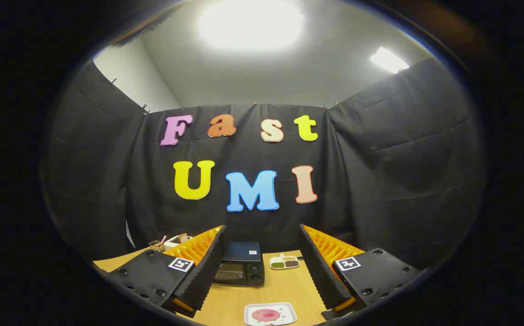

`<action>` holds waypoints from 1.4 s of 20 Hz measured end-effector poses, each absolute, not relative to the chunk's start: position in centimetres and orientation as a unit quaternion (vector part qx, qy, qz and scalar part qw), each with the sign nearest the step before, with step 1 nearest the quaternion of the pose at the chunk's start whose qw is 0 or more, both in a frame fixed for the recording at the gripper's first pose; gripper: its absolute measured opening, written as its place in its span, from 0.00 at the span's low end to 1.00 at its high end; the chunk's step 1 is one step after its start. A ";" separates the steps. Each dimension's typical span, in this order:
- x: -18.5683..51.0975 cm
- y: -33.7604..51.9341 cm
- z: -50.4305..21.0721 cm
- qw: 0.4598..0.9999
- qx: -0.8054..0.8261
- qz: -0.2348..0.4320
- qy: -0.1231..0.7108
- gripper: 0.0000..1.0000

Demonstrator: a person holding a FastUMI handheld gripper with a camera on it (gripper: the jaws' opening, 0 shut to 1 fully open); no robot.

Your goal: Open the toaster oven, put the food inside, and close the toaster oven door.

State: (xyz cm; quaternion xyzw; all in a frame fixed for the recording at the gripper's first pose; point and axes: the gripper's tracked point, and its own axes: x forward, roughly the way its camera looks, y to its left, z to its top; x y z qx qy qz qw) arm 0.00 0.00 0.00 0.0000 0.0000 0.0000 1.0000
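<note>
toaster oven (240, 268), black, door closed, sits beyond the spread, empty tongs (262, 271) on the table (284, 290).

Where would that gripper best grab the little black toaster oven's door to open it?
Probably the top edge of the door, coming from the front. The toaster oven sits upright beyond the open gripper, its glass door shut and facing it, knobs at the door's right. A handle is too small to make out. The food plate lies nearer.
</note>
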 end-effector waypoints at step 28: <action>4.6 11.2 -1.5 1.000 -0.017 -0.001 0.002 0.97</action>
